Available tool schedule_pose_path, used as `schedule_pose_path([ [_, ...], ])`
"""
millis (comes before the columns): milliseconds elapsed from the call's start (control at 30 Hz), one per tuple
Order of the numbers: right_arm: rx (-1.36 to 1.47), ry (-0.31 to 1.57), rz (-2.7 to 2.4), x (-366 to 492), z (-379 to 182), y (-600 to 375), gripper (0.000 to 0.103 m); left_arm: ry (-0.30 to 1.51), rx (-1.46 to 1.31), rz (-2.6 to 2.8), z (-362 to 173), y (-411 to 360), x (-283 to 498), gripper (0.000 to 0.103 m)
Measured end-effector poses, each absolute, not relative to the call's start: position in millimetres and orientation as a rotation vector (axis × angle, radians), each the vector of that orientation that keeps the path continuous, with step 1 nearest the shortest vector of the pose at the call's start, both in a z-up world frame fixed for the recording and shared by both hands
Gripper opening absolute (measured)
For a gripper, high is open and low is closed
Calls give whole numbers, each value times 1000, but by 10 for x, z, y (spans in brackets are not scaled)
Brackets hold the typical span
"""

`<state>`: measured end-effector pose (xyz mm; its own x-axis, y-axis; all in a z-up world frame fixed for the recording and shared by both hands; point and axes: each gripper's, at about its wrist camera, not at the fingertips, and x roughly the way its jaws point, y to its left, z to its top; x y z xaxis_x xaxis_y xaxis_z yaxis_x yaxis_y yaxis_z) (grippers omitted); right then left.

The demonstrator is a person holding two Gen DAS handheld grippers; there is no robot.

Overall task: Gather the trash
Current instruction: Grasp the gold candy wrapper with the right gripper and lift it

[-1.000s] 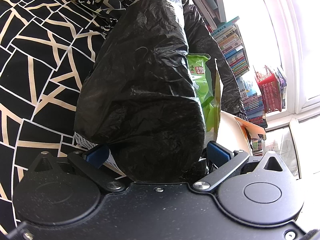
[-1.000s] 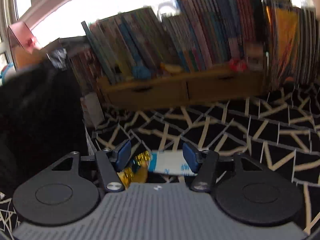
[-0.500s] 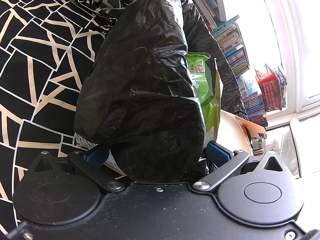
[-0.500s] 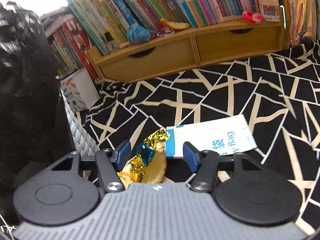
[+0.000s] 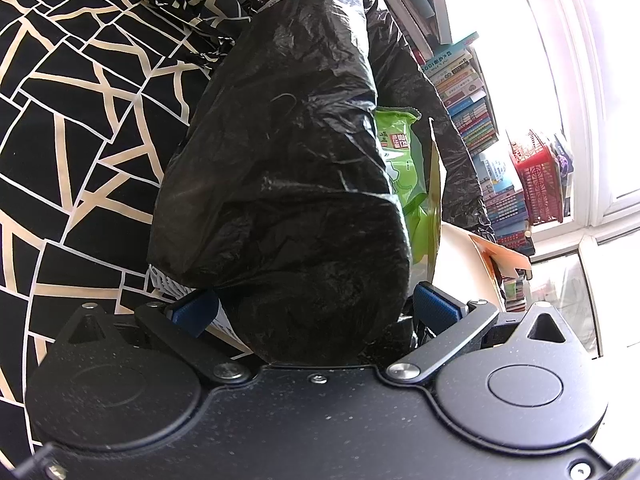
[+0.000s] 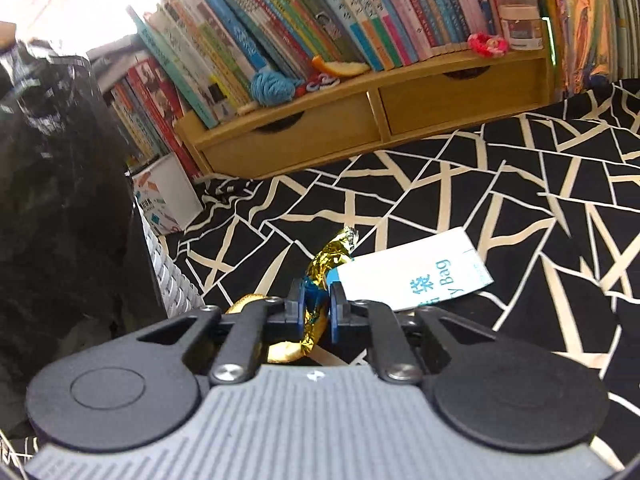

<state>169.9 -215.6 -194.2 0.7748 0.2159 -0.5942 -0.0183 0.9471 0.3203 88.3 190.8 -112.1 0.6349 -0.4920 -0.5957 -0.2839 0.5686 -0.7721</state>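
Observation:
A black trash bag (image 5: 288, 152) lines a white woven basket (image 5: 168, 280); a green snack packet (image 5: 400, 160) pokes out of its mouth. My left gripper (image 5: 316, 304) stands wide, with a pad on each side of the bag's near bulge, gripping it. In the right wrist view, a crumpled gold foil wrapper (image 6: 330, 256) lies on the patterned cloth beside a white paper bag (image 6: 420, 276) with blue print. My right gripper (image 6: 316, 300) is closing, its blue pads pinching the wrapper. The trash bag (image 6: 60, 200) and basket (image 6: 172, 280) stand just to the left.
A wooden shelf with two drawers (image 6: 360, 128) carries rows of books, a blue yarn ball (image 6: 272, 86) and a jar behind the black cloth with cream lines (image 6: 520, 184). More book stacks and a red basket (image 5: 536, 176) stand by the window.
My right gripper dropped toward the cloth and its jaws came together on the gold wrapper. The left gripper and the trash bag have not moved.

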Motion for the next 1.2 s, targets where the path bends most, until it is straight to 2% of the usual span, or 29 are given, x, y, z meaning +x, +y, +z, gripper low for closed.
schedule_pose_path([
  [133,286,685,123,1611,-1909,-2235,17,910,-995,-145,-1123,1909,883,103],
  [233,285,710,139,1499,-1928,-2322,23,906,-996,-146,-1128,1912,873,103],
  [367,302,724,138,1342,-1978,-2448,25,906,-996,-146,-1130,1912,872,103],
  [400,303,723,132,1311,-1982,-2480,31,906,-996,-146,-1130,1912,871,103],
  [433,300,723,125,1286,-1983,-2508,46,906,-996,-146,-1130,1912,871,103],
  [500,302,712,121,1240,-1981,-2558,53,905,-998,-144,-1130,1910,865,103],
  [700,305,688,85,1247,-1983,-2614,55,909,-998,-146,-1130,1914,866,103],
  [733,302,681,74,1255,-1990,-2607,51,909,-999,-145,-1131,1914,865,103],
  [833,301,675,48,1271,-2006,-2603,18,910,-1000,-144,-1131,1913,864,103],
  [1133,295,606,44,1141,-1827,-2666,12,915,-1001,-142,-1131,1915,867,103],
  [1200,291,595,43,1116,-1783,-2681,12,934,-998,-137,-1120,1917,881,100],
])
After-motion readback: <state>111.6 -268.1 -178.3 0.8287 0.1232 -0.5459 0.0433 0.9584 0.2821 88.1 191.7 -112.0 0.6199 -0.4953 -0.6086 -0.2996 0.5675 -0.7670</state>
